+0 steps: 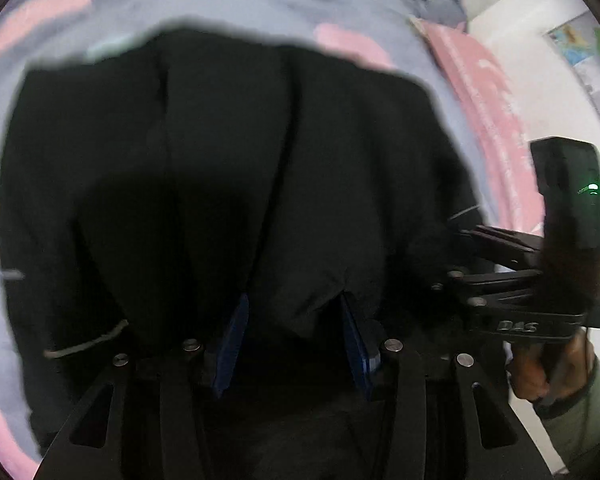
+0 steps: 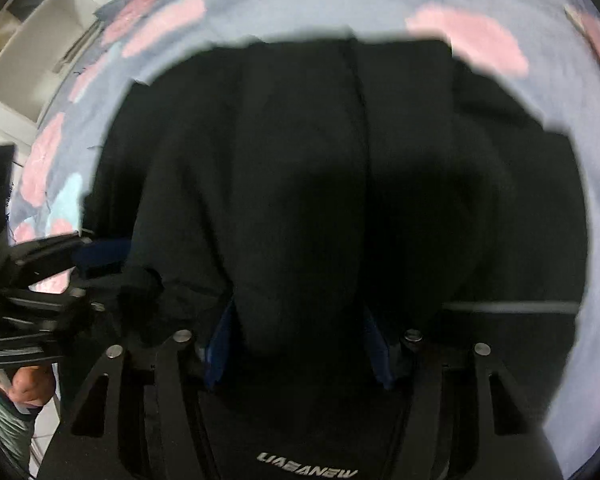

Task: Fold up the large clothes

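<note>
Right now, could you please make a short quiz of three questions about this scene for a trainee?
1. True or false: the black garment lies on a plain white sheet.
2. What sits between the blue fingers of the right gripper?
A) a pillow B) a bunch of black fabric C) nothing
3. In the left wrist view, on which side does the other gripper appear?

Key:
1. False; the bedcover is grey-blue with pink patches.
2. B
3. On the right side, with a hand holding it.
</note>
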A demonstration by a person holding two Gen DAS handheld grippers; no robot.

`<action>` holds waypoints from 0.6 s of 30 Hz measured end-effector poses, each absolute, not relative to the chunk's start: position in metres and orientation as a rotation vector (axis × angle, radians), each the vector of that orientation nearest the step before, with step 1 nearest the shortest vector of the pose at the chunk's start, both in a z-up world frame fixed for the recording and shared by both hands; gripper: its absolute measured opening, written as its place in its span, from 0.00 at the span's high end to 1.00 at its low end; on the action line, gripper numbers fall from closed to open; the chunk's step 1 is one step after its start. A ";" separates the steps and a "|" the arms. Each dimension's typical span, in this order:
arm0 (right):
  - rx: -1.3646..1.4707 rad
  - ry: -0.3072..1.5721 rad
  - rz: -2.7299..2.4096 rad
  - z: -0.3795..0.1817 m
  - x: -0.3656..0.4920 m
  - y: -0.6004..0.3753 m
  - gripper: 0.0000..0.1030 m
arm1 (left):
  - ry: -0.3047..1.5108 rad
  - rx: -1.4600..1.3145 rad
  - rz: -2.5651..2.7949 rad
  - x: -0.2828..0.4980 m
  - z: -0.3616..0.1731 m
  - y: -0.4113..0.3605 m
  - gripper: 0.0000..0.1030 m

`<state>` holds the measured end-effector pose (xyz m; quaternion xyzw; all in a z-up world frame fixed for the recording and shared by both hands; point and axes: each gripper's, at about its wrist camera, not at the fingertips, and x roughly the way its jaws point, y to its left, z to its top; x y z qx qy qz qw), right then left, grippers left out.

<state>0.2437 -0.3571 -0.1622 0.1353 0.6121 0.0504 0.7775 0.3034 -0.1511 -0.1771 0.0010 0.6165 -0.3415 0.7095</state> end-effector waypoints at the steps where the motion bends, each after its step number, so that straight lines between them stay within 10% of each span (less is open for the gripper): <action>1: 0.293 1.306 0.099 -0.166 0.241 -0.357 0.42 | 1.363 -0.006 -0.750 0.303 -0.180 -0.151 0.54; 13: 0.215 1.149 0.175 -0.090 0.191 -0.344 0.41 | 1.214 -0.103 -0.842 0.274 -0.113 -0.113 0.54; 18: 0.252 1.293 0.122 -0.143 0.206 -0.345 0.42 | 1.358 0.021 -0.701 0.284 -0.159 -0.131 0.57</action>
